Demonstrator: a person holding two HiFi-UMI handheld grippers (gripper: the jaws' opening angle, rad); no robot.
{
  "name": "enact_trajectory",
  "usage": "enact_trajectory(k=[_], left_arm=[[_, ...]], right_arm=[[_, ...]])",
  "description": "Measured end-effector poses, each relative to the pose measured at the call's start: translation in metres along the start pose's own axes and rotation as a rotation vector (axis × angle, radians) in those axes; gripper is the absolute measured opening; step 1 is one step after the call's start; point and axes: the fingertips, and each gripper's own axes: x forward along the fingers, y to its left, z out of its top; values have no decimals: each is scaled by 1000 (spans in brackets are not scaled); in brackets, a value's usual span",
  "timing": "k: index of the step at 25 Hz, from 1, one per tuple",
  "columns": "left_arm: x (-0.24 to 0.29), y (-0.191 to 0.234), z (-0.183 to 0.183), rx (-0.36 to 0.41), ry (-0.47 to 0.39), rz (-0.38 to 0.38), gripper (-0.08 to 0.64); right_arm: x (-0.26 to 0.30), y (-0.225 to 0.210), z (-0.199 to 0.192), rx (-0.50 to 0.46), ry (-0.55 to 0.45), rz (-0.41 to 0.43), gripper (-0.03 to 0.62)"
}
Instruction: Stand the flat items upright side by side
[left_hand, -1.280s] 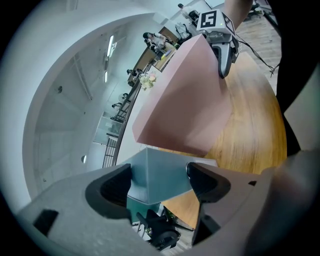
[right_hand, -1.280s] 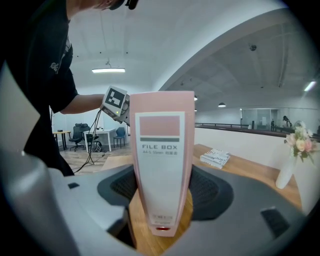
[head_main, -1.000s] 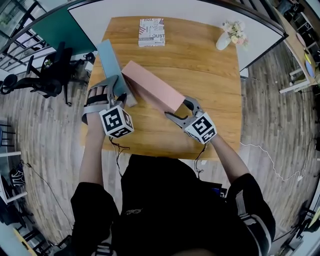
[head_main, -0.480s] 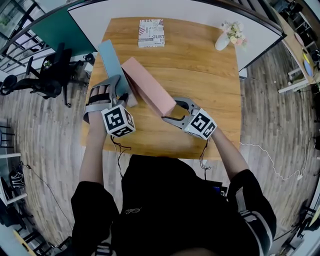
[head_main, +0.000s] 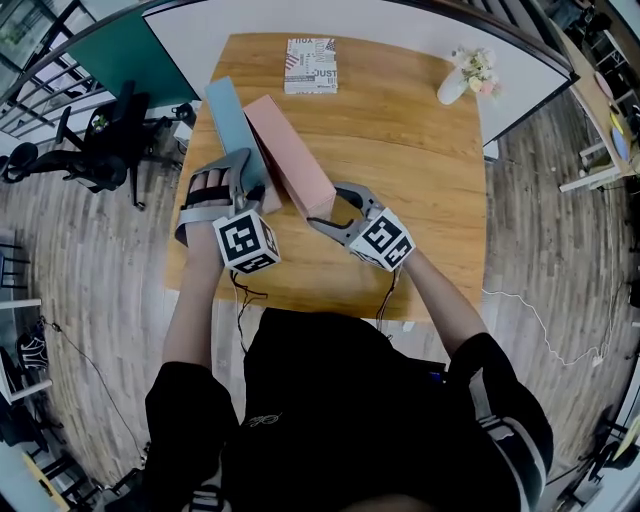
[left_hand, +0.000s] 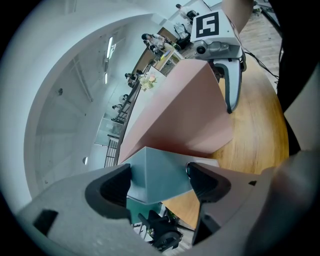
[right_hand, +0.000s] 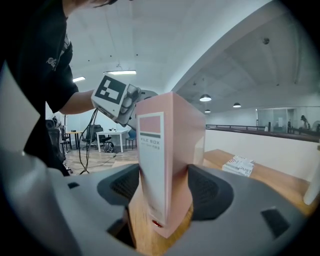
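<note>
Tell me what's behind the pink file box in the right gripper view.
Past the left edge of the pink file box, the left gripper peeks out. The blue box it holds is hidden there.

blue box (head_main: 230, 125): near end behind left hand-held gripper (head_main: 250, 172) | pink box (left_hand: 185, 115): low edge behind blue box | book (head_main: 311, 66): print too small

The bench (head_main: 420, 200) bears a pink box (head_main: 290, 155) between the right fingers (head_main: 350, 190), a blue box (head_main: 228, 115) between the left fingers (head_main: 228, 163), and, far beyond, perhaps a book (head_main: 311, 66) and a vase (head_main: 452, 85).
</note>
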Motion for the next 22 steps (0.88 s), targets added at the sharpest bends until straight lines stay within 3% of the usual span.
enact_trajectory(k=[22], left_arm=[[3, -1, -1, -2, 7, 11, 385]], right_arm=[[67, -31, 19, -33, -20, -24, 301]])
